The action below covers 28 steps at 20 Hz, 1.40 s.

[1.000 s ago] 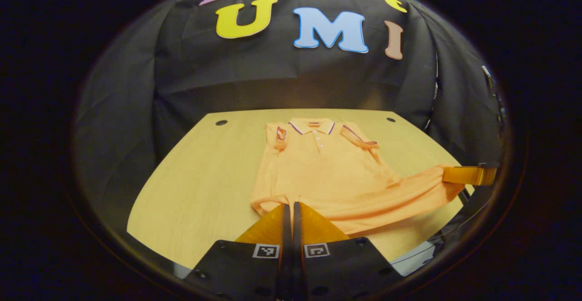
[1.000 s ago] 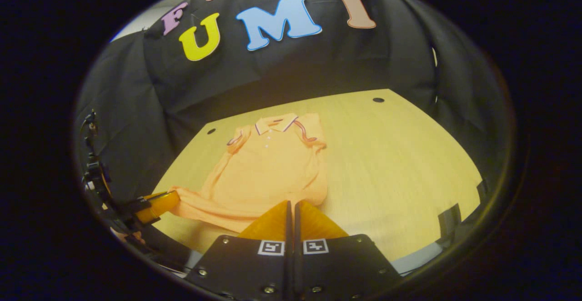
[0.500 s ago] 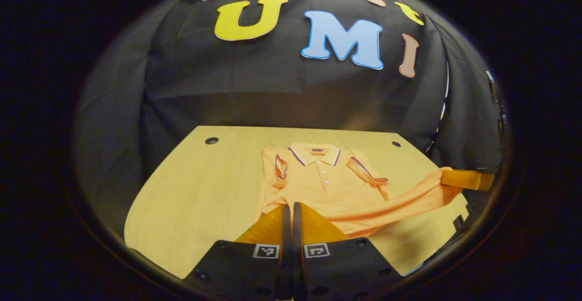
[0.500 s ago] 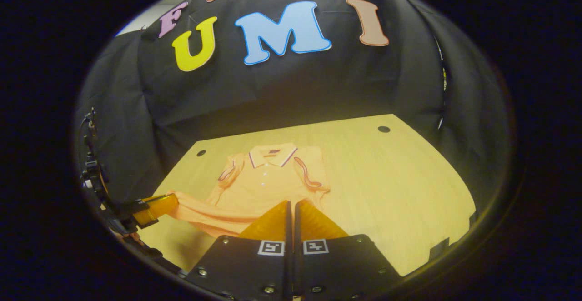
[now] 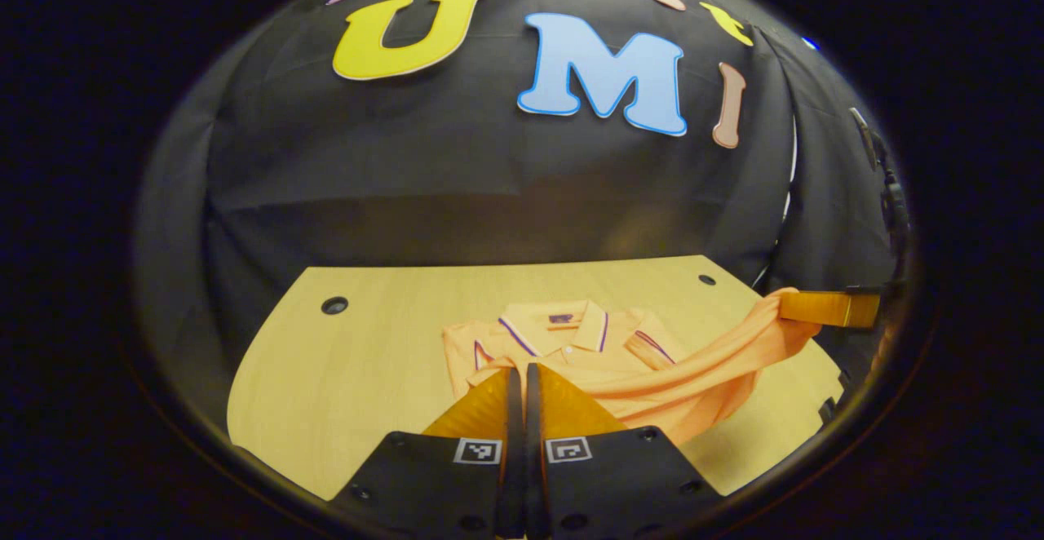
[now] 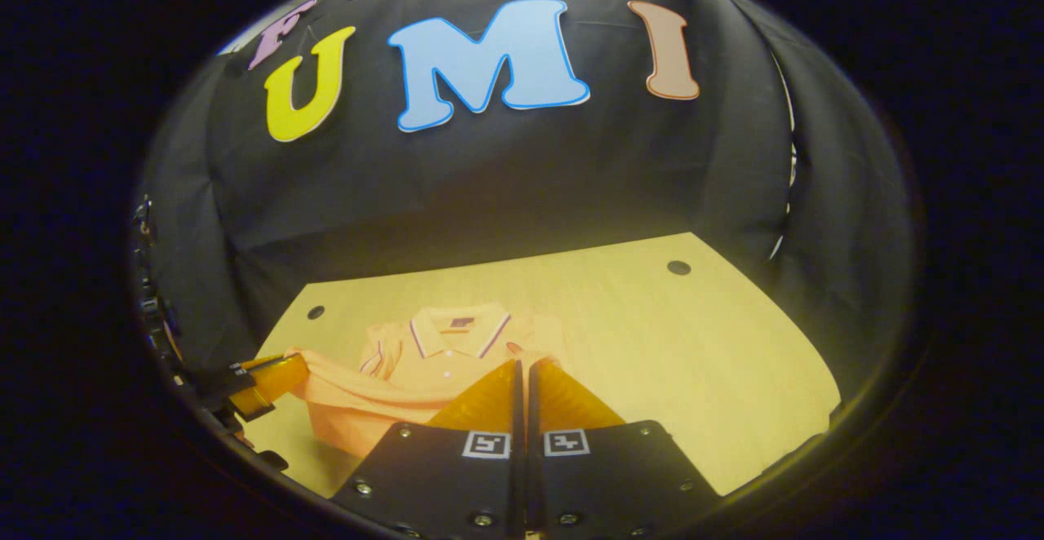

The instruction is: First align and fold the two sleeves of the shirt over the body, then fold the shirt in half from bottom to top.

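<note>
- A pale wooden table (image 5: 359, 360) stands before the booth's black cloth wall (image 5: 457, 173).
- An orange polo shirt (image 5: 563, 344) lies on it, collar (image 6: 453, 334) toward the wall; striped sleeve edges lie across the chest, so the sleeves look folded in (a judgement).
- The left gripper (image 5: 517, 381) has its fingers pressed together on one bottom corner, the hem lifted off the table.
- The right gripper (image 6: 522, 377) pinches the other corner; the hem sags between them.
- The bottom-to-top fold seems under way.
- Next, both corners likely need carrying level toward the collar and laying down squarely before letting go.
</note>
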{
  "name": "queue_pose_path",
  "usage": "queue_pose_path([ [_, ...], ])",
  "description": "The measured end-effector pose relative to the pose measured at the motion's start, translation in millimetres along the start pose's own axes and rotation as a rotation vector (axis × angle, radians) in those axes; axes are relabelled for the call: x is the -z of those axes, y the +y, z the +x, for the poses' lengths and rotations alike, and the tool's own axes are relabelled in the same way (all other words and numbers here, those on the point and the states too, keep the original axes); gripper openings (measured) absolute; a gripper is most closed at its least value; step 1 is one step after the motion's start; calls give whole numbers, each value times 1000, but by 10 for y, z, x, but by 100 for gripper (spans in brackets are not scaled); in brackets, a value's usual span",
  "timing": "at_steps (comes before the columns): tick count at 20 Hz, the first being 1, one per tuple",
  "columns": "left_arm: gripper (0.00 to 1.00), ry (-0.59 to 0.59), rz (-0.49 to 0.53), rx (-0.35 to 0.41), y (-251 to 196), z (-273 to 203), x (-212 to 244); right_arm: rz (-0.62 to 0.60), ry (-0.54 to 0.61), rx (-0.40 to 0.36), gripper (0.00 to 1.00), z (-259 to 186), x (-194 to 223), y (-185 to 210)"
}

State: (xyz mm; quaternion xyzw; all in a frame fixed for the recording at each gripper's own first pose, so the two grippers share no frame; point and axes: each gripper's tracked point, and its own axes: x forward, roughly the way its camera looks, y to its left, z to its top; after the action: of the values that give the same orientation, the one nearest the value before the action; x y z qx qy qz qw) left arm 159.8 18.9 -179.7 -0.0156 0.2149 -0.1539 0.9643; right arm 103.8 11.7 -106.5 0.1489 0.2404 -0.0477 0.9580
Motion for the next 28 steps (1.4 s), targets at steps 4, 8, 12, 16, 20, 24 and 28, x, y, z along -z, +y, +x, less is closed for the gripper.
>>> queue_pose_path([
  [4,6,-64,24,-4,103,329,-231,-13,-8,22,1,335,-205,29],
  [8,5,-100,13,-34,230,611,-344,-51,-10,18,1,651,-299,101],
  [12,5,-158,-6,-76,367,864,-422,-81,-22,11,1,1002,-361,157],
  [16,6,-224,0,-111,450,1100,-503,-78,-44,21,1,1381,-441,104],
  [20,5,-265,7,-136,503,1313,-528,-88,-42,25,1,1701,-388,103],
  [24,6,-272,12,-160,585,1486,-455,-139,-40,44,1,1907,-328,104],
  [28,6,-226,23,-171,634,1654,-272,-165,9,66,1,2059,-156,70],
])
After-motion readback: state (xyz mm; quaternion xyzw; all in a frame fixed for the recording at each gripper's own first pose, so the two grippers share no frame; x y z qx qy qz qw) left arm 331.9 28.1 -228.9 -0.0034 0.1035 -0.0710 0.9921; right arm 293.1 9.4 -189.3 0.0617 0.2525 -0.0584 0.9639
